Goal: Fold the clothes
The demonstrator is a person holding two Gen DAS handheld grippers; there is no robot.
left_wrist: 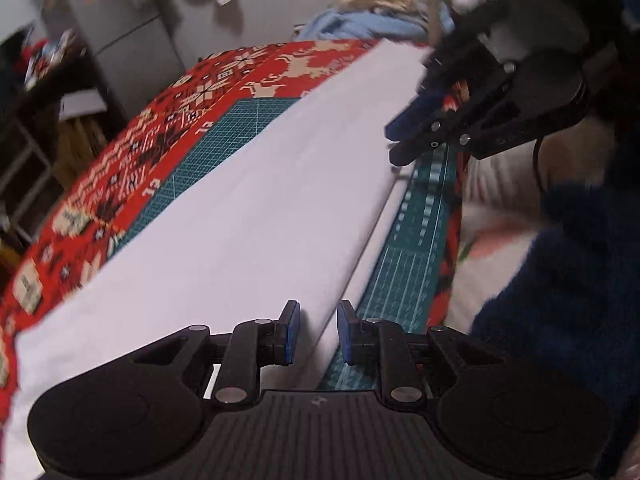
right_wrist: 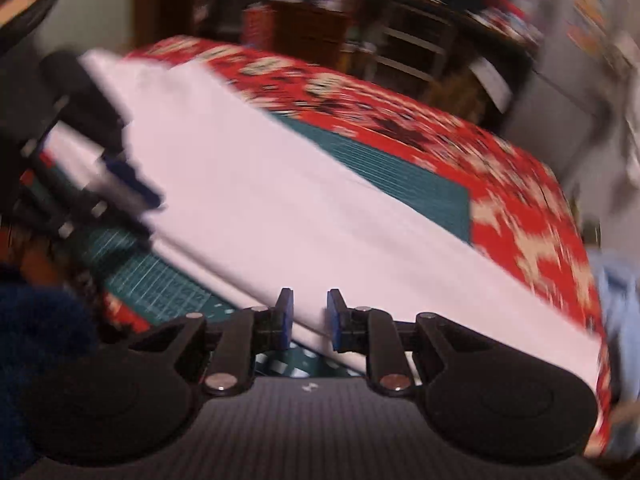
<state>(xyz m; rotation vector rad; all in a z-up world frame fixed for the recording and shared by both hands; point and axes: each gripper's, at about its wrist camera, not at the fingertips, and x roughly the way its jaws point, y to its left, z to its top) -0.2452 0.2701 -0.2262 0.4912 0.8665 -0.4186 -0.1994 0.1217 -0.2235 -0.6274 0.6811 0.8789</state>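
2 hand-held grippers (left_wrist: 318, 330) (right_wrist: 308, 320), white garment (left_wrist: 240, 216), possibly clothes pile (left_wrist: 380, 8)

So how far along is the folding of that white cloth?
Partway, it seems. The white cloth already lies as a long flat band on the green mat, its near edge doubled into layers. Both sets of tongs, left and right, sit open at that edge, each at one end, gripping nothing. Probably further folds remain; a pile of other clothes waits beyond the table.

two close, opposed views over white cloth (left_wrist: 248, 208)
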